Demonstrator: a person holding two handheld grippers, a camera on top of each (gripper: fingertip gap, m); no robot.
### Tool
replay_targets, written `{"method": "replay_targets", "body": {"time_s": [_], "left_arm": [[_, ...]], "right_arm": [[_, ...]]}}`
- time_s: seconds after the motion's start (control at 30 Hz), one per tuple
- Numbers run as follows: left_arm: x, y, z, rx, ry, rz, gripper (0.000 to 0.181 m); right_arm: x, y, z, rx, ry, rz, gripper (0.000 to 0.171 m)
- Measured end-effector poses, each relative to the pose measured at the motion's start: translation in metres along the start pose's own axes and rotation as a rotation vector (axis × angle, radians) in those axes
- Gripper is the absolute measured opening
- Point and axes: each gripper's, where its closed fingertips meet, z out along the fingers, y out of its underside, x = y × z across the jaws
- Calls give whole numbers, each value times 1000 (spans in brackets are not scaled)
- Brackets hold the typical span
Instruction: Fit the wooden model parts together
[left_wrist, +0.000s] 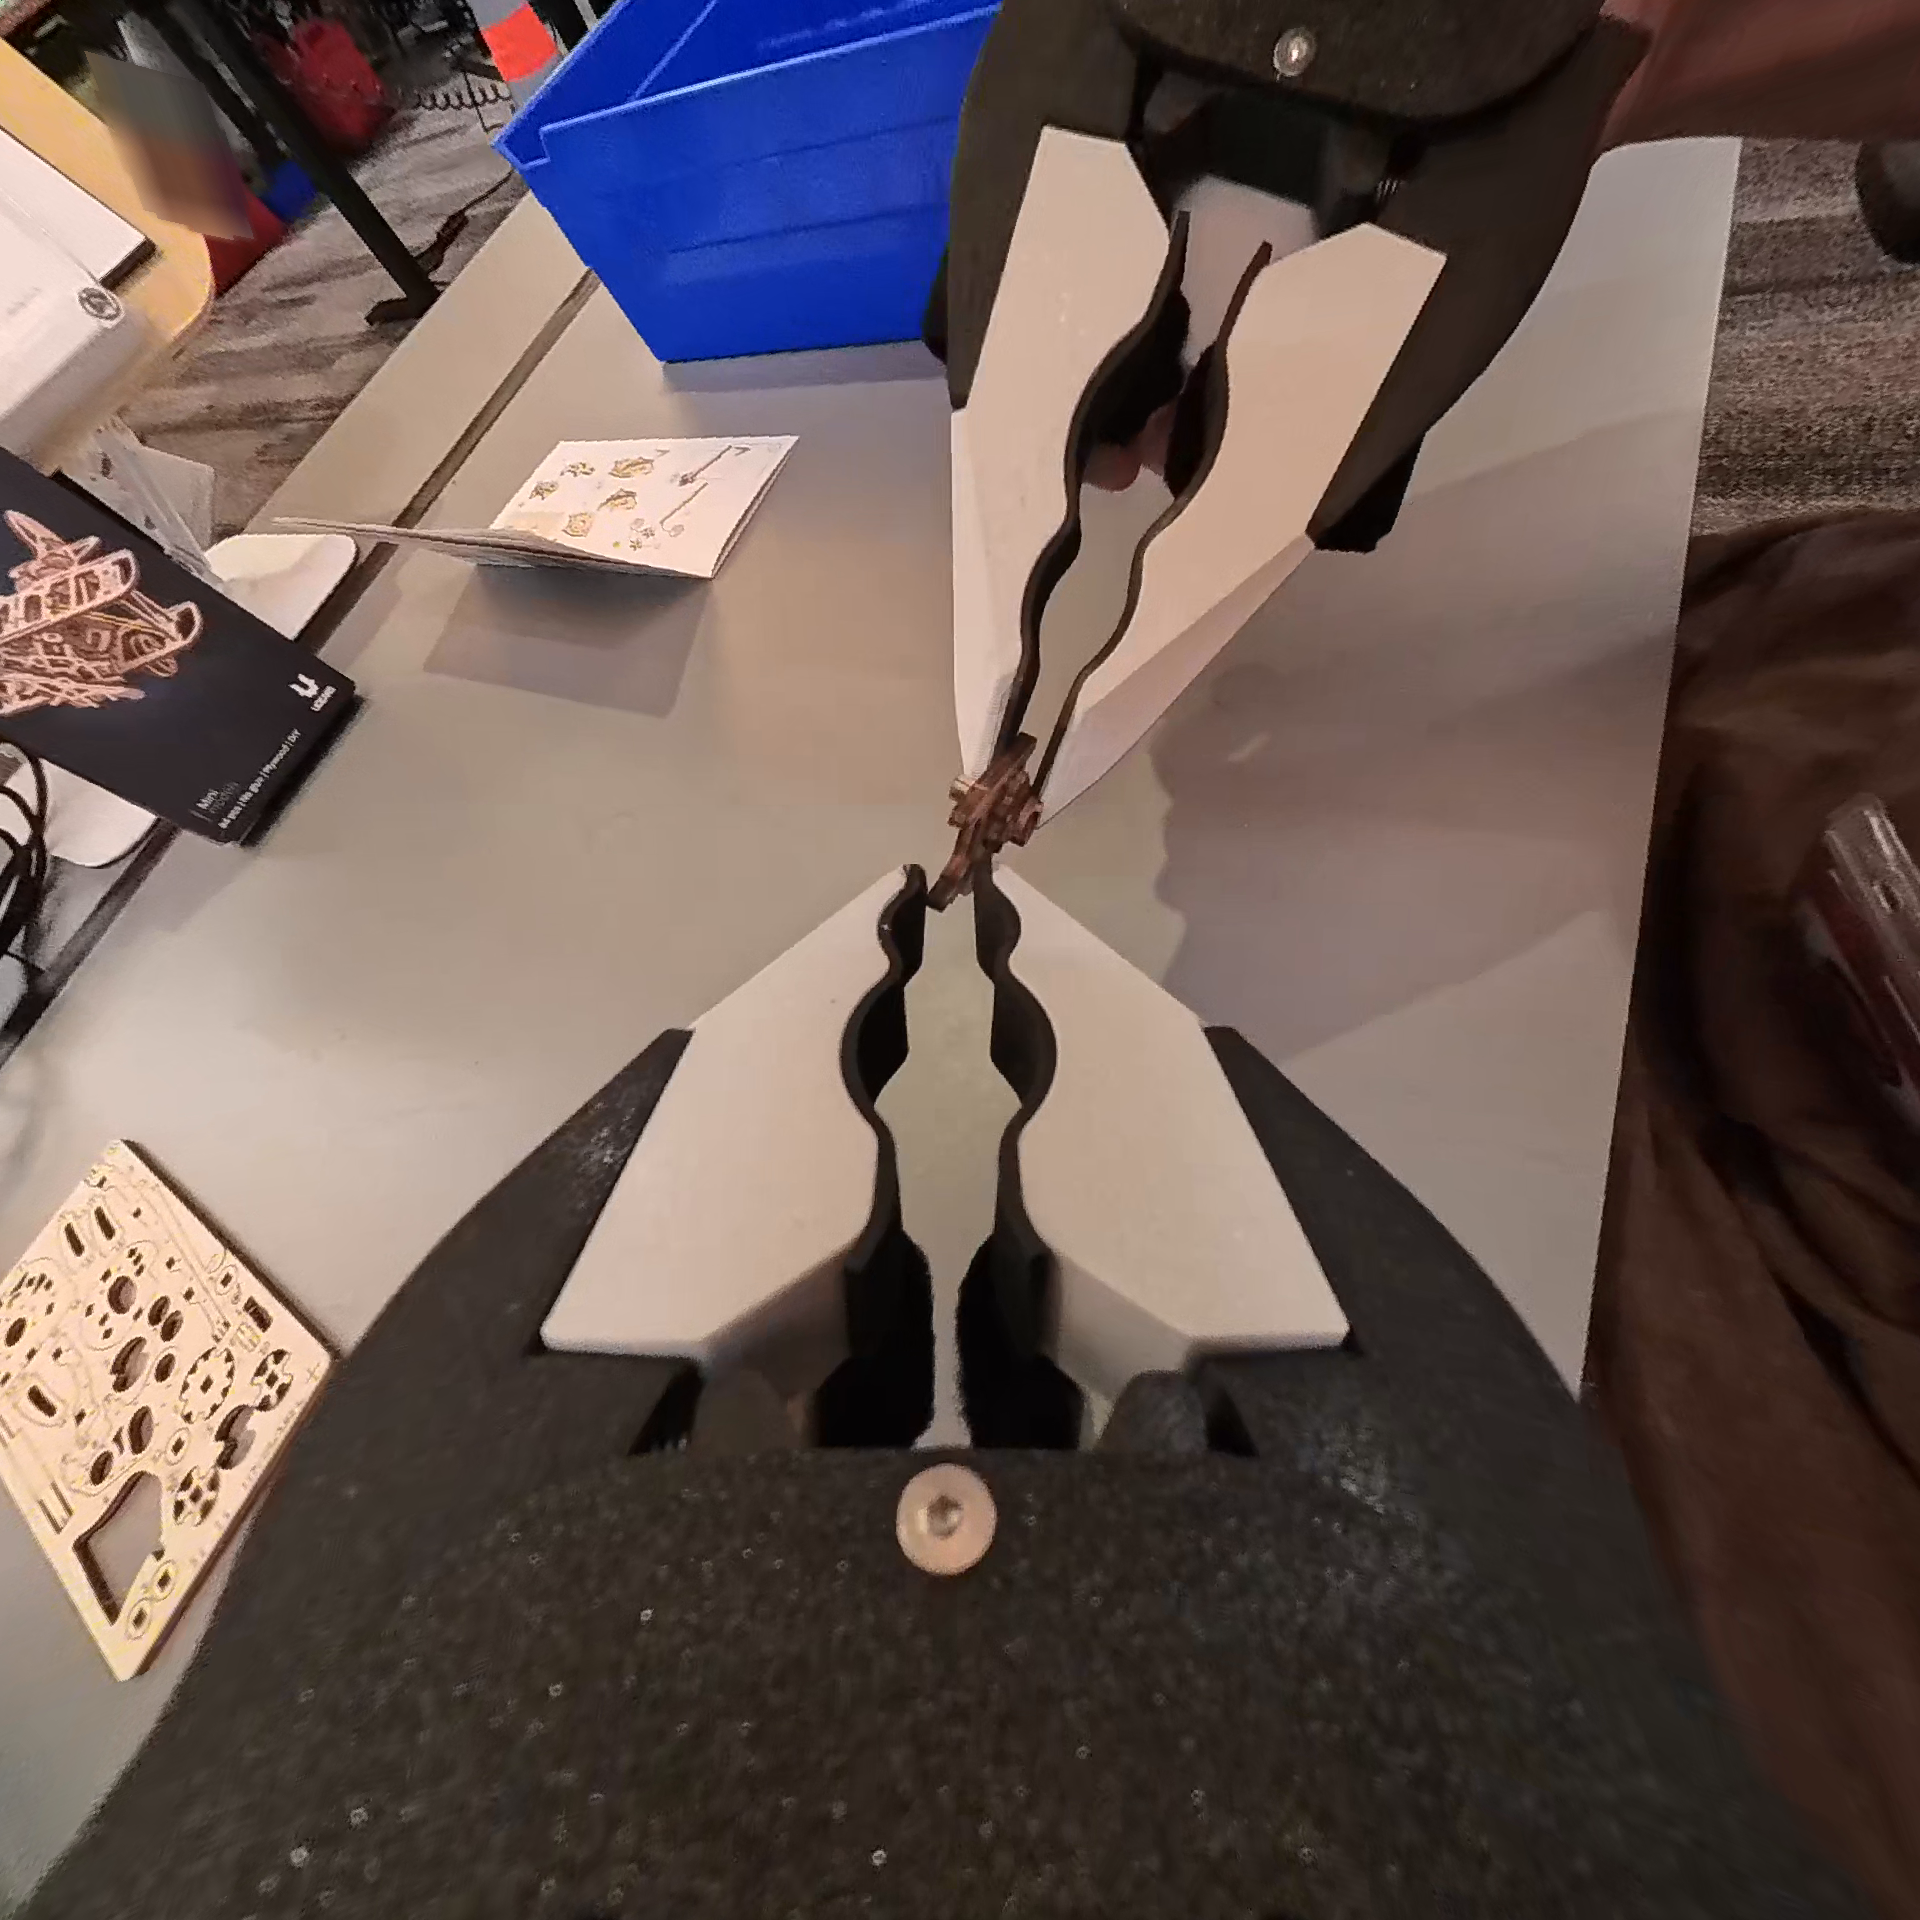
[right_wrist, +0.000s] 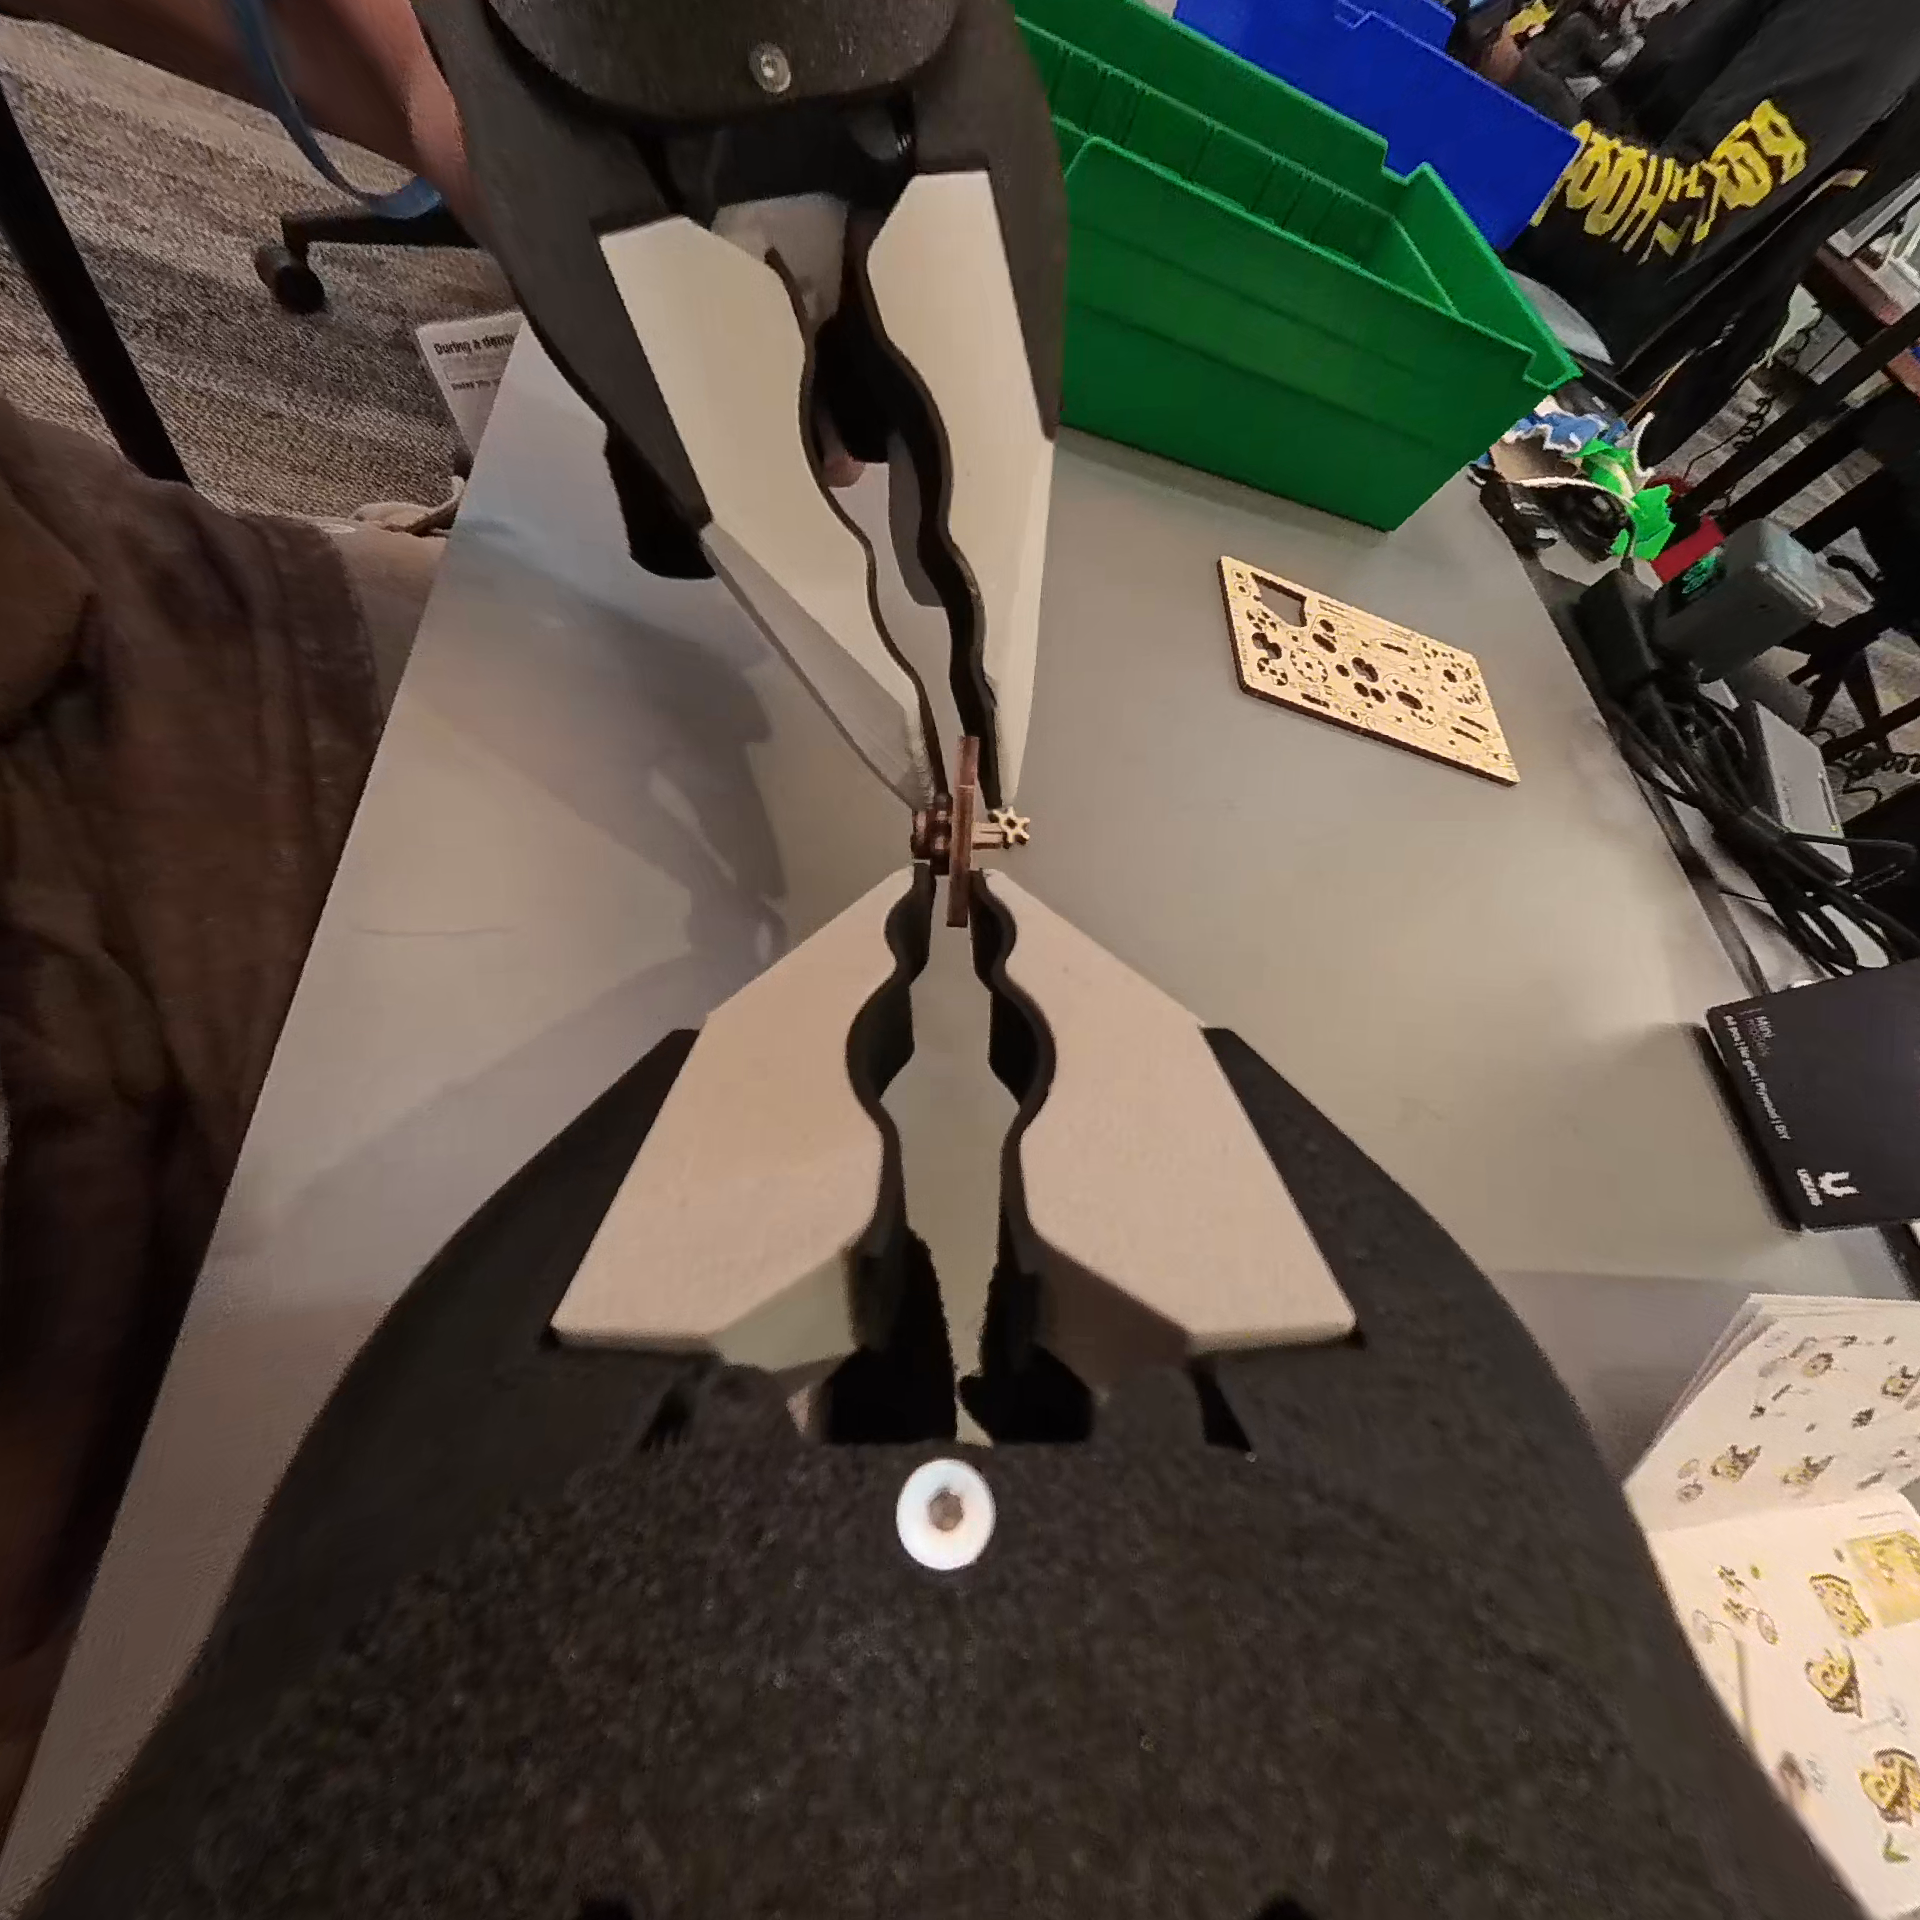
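workshop: parts bins (right_wrist: 1278, 343), cables (right_wrist: 1725, 790), grey worktable (right_wrist: 1247, 935)

Blue bin (left_wrist: 748, 197), green bin (right_wrist: 1278, 312), grey table (left_wrist: 582, 852), pale perforated wooden sheet (right_wrist: 1366, 670), white-and-black tongs (left_wrist: 948, 896).

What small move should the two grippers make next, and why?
Probably a gentle push together along their shared line: the left gripper and right gripper meet tip to tip above the table, each pinching the small wooden assembly, which looks not fully seated.

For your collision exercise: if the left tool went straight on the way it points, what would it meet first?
Probably the small wooden assembly at its tips, then the right tool facing it; depth between them is unclear.
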Motion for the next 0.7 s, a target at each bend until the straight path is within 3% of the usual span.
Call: {"method": "replay_targets", "body": {"time_s": [0.4, 0.7], "left_arm": [[-6, 12, 3, -29, 18, -94, 13], [6, 29, 30, -89, 128, -243, 28]], "right_arm": [[11, 33, 4, -215, 138, -266, 6], [8, 54, 19, -355, 224, -655, 6]]}}
